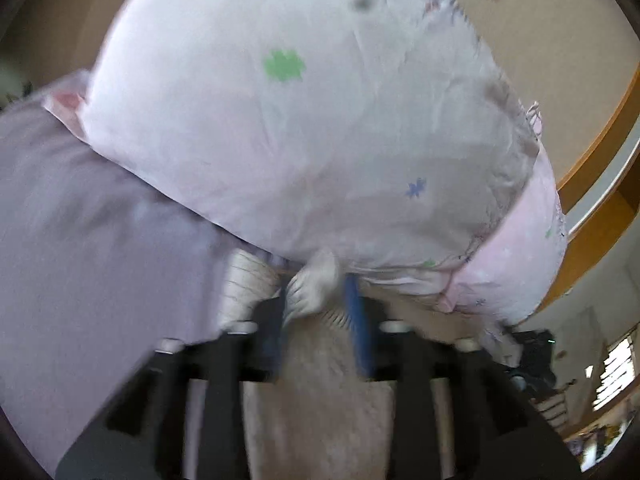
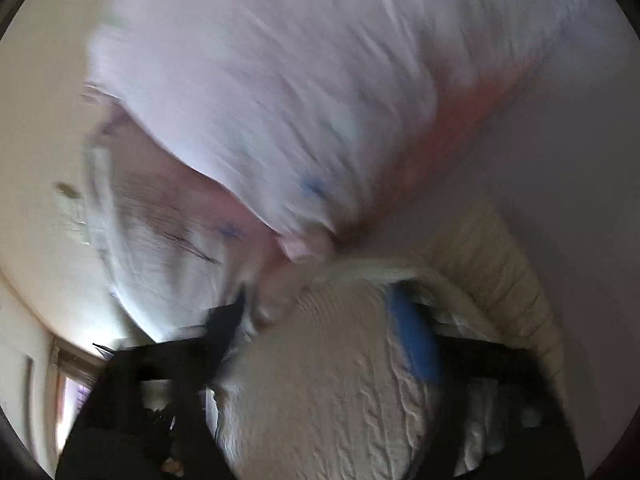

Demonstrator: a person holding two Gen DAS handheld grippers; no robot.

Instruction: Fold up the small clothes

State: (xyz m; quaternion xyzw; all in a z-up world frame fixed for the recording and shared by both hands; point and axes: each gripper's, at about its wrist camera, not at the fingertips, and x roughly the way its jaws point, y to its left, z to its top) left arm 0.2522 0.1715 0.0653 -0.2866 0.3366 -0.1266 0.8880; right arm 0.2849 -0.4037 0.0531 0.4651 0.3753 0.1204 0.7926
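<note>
Fabric is hanging lifted off the bed [image 1: 80, 220]: the pale garment [image 1: 300, 120] is dangling from the left gripper [image 1: 320, 300], which is pinching its hem. The right gripper [image 2: 320, 320] is sitting at another edge; blur is hiding whether it grips.

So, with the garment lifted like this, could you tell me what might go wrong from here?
The left gripper pinches only a small bunched bit of the floral garment's edge; it might slip free. In the right wrist view everything is motion-blurred, so the right gripper's hold cannot be confirmed; a fast swing could shake the cloth loose. The garment billows over the ribbed cream cloth and may land creased.
</note>
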